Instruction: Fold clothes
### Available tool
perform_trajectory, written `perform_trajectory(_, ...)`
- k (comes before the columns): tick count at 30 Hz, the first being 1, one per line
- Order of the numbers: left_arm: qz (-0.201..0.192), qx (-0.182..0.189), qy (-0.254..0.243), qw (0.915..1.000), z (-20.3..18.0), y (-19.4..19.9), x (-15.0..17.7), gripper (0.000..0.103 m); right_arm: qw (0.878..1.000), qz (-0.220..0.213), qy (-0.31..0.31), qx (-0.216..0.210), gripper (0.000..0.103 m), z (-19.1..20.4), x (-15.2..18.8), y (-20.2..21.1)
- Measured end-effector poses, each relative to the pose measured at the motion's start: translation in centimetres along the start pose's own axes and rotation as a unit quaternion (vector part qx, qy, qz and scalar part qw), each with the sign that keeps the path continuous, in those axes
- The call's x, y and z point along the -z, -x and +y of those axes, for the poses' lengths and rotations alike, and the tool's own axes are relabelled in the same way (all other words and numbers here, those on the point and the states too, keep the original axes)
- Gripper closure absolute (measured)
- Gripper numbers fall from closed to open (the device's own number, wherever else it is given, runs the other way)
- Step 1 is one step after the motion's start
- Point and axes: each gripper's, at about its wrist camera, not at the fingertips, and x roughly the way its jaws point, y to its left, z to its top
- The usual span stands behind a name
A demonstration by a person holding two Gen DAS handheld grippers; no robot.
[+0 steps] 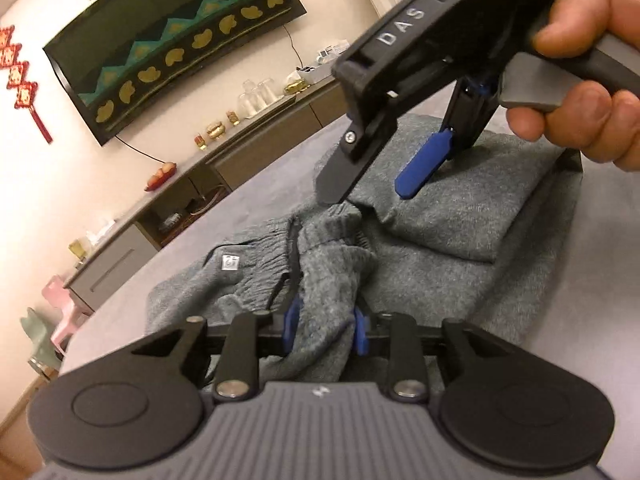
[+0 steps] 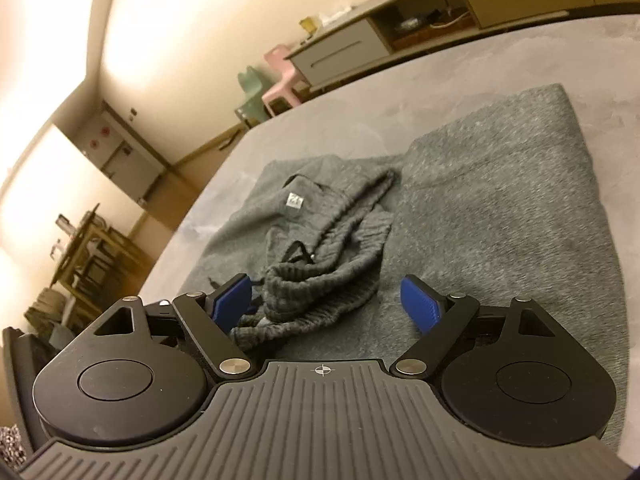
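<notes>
Across the grey counter [image 2: 420, 80] lies a grey knitted garment [image 2: 500, 216], spread flat over most of the surface, its fuzzy body reaching toward the far edge in the right wrist view. On that garment, near its middle, the ribbed waistband [image 2: 332, 248] is bunched into a loose heap, with a small white label [image 2: 295, 201] showing on the cloth just beyond the heap and a dark drawstring lying beside it. Over the garment's near side, the left gripper [image 1: 325, 326] has a fold of the ribbed cloth between its blue pads [image 1: 291, 318], which stand close together and pinch the knit on both sides. Above the garment's far part, in the left wrist view, the right gripper [image 1: 372, 184] is carried by a person's hand [image 1: 592, 92] and tilts down toward the cloth; its jaws are spread wide, one black finger tip touching the fabric by the ribbed edge and one blue pad [image 1: 424, 168] just above a folded-over layer of the garment. From its own camera the right gripper's pads stand well apart on either side of the ribbed heap, with nothing pressed between them. Beyond the garment, a long low cabinet [image 2: 344, 48] runs along the wall.
</notes>
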Motion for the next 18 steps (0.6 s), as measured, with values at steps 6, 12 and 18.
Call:
perform_trajectory(6,-0.003,-0.025,-0.013,0.9996,-0.3,-1.2,1.0,0.057,0.997,0.006,-0.070,-0.033,0.017,0.2,0.2,-1.5)
perform_trajectory(12,-0.008,0.008,0.020,0.9997,0.3,-0.5,1.2,0.088,0.997,0.015,-0.078,0.019,0.016,1.1,0.0,-4.9)
perform_trajectory(18,-0.013,0.004,0.035,0.9993,1.2,1.1,2.3,0.088,0.999,0.004,-0.017,0.029,0.030,3.7,-0.6,-8.0)
